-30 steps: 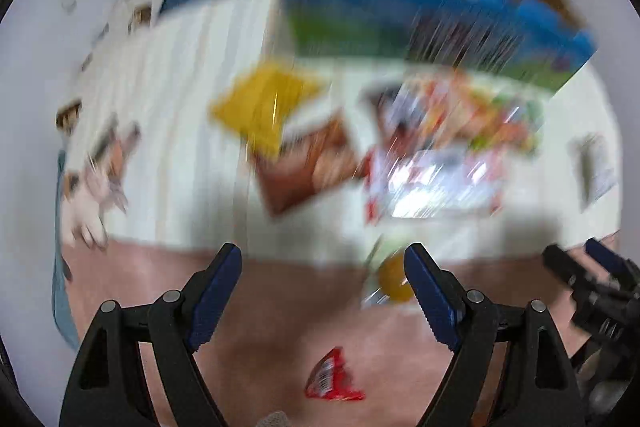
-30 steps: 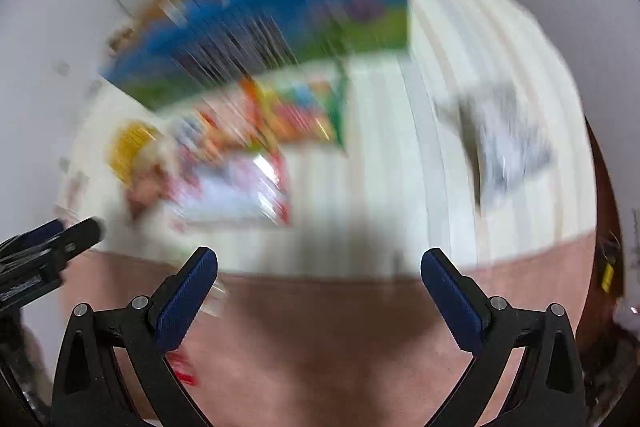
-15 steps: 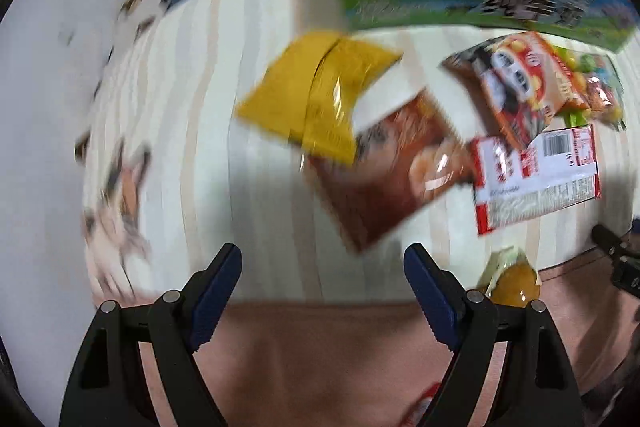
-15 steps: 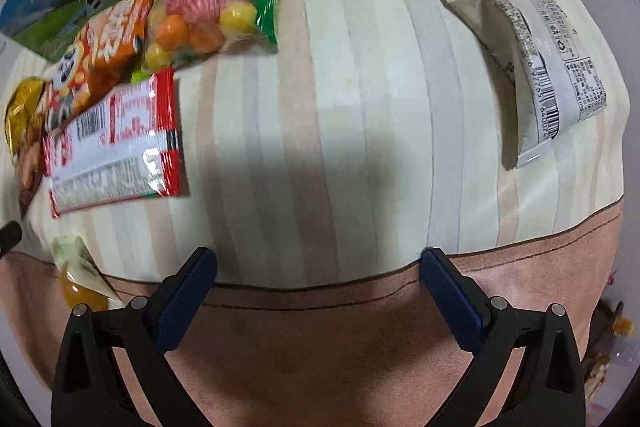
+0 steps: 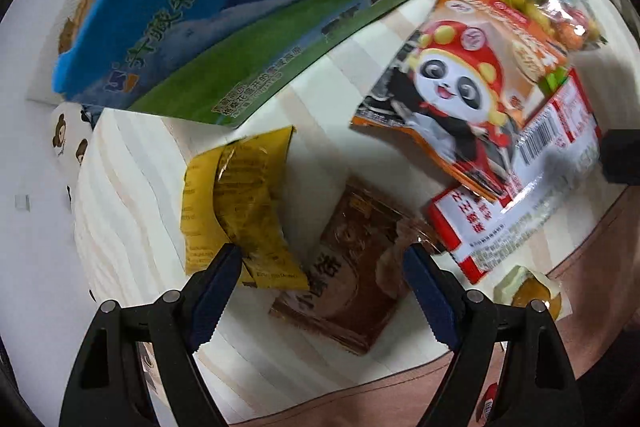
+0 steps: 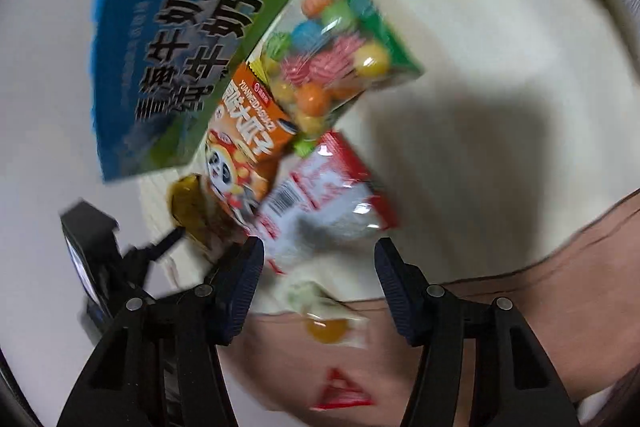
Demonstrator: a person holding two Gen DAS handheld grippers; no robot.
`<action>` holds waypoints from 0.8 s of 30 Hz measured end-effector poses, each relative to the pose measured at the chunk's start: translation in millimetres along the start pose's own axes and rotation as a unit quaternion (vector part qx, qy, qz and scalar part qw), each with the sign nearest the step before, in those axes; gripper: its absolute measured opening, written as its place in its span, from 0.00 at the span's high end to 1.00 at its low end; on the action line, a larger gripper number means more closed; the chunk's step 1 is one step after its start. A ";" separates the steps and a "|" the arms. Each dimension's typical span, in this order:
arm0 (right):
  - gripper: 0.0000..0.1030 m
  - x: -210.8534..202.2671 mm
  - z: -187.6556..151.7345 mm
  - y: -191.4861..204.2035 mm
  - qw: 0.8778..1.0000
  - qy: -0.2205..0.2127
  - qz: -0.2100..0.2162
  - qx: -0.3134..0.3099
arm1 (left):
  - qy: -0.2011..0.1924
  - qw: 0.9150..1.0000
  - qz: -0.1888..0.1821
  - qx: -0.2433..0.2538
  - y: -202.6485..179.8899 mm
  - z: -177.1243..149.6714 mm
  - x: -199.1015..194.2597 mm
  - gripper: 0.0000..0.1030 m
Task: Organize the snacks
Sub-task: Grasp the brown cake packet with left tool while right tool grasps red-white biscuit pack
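Snacks on striped cream cloth: crinkled yellow packet (image 5: 240, 211), glossy brown pouch (image 5: 352, 283) partly under it, panda bag (image 5: 460, 87), clear candy-ball bag (image 6: 332, 51), red-white wrapper (image 6: 328, 203) motion-smeared, all before a printed carton (image 5: 224, 27) cut off above; left tongs (image 5: 322, 267) and right tongs (image 6: 318, 263) both apart, empty.

A brown packet (image 5: 352, 267) lies flat between the left tool's fingers, just ahead of them. A crumpled yellow bag (image 5: 236, 207) lies touching its left side. Ahead to the right, an orange bag with a panda (image 5: 460, 83) overlaps a red-and-white packet (image 5: 532, 183). Farther off sits a clear bag of coloured balls (image 6: 332, 51). A small sweet with an orange centre (image 6: 326, 325) lies between the right tool's fingers. The blue-and-green carton (image 5: 240, 7) stands behind them all.
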State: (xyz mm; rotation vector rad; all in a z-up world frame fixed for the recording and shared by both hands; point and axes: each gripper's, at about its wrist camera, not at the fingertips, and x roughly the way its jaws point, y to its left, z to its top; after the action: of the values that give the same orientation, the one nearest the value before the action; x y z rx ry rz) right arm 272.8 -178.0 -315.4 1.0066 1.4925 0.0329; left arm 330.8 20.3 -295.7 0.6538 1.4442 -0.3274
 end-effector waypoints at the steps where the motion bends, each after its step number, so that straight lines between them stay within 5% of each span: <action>1: 0.41 6.6 1.9 4.9 1.000 0.002 0.002 0.008 | 0.002 1.000 -0.005 0.000 0.3 0.8 0.0 0.19; 12: 0.37 51.8 -2.5 45.0 0.992 0.000 -0.111 0.066 | 0.017 0.999 -0.041 -0.029 35.7 -12.9 9.6 0.19; 21: 0.33 64.1 -17.5 18.3 0.985 0.010 -0.096 0.146 | 0.030 0.998 -0.052 0.001 7.3 -0.5 21.6 0.20; 23: 0.32 62.4 -15.1 16.1 0.983 0.005 -0.084 0.162 | 0.033 0.997 -0.067 0.001 2.6 -3.4 22.2 0.38; 24: 0.32 62.1 -13.2 17.0 0.983 0.005 -0.086 0.163 | 0.038 0.997 -0.070 -0.005 1.9 -5.1 21.7 0.38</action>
State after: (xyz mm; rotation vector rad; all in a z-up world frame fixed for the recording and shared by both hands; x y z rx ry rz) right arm 281.1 -124.1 -352.2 1.1326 1.6228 -0.3408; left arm 330.4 28.6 -316.5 0.5628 1.5668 -0.4072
